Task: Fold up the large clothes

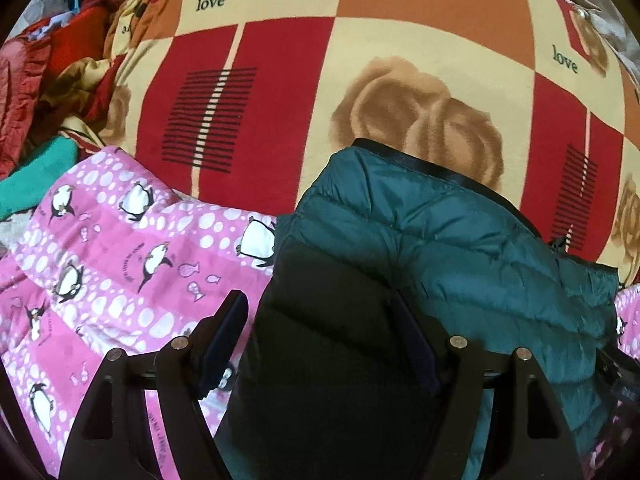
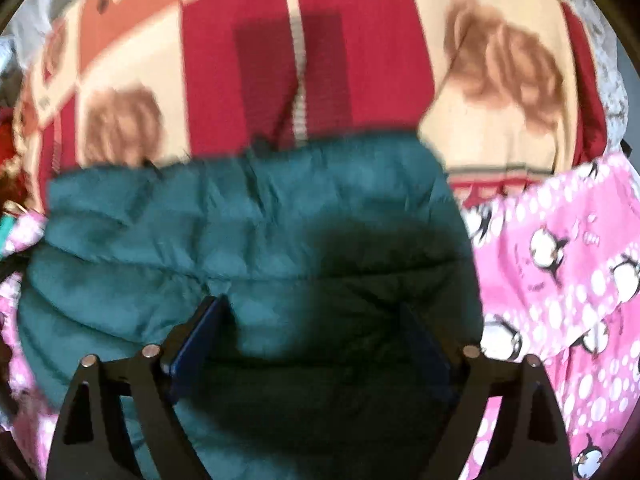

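A dark teal quilted puffer jacket [image 1: 460, 240] lies folded on top of a pink penguin-print garment [image 1: 120, 264] on a bed. My left gripper [image 1: 320, 312] is open just above the jacket's left part, with nothing between its fingers. The right wrist view is blurred. There the same jacket [image 2: 200, 220] fills the middle, and my right gripper [image 2: 316, 320] is open over its near part, empty. The pink garment [image 2: 560, 280] shows to the right of the jacket.
A red, orange and cream blanket with roses and the word "love" [image 1: 320, 60] covers the bed beyond the jacket. A heap of red, orange and green clothes [image 1: 48, 80] lies at the far left.
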Available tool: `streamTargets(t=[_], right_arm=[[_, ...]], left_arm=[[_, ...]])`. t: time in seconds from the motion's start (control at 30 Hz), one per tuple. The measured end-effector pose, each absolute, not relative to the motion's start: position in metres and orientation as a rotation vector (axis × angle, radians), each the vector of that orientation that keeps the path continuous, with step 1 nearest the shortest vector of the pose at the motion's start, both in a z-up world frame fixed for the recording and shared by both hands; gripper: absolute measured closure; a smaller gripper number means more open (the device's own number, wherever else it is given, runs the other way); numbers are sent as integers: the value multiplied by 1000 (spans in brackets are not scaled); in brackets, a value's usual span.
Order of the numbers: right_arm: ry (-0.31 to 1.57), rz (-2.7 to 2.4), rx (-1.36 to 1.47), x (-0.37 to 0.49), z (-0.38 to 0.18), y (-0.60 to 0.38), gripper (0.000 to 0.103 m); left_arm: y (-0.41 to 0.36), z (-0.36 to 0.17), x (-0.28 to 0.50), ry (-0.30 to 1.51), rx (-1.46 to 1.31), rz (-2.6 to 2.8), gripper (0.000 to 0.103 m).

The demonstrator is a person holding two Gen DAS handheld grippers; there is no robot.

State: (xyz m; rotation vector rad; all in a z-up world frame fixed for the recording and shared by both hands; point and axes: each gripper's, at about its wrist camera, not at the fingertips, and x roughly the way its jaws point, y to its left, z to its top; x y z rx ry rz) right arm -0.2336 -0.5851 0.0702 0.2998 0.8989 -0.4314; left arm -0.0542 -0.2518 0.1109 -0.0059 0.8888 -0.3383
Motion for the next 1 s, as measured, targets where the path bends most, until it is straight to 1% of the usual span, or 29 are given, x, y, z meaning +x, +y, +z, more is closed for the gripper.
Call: streamTargets(t=[0.33, 0.47, 0.7, 1.0], right_arm=[[840, -418, 291, -266, 110, -554, 8], [853, -399, 267, -272, 108, -539, 8], [936, -402, 267, -267, 83, -529, 8], [902, -398, 281, -277, 98, -524, 8]], left_arm=[[-244, 124, -89, 828, 42, -377, 52], [-244, 125, -97, 831, 52, -385, 52], [-244, 123, -106, 843, 61, -379, 52], [-242, 126, -108, 837, 58, -375, 52]])
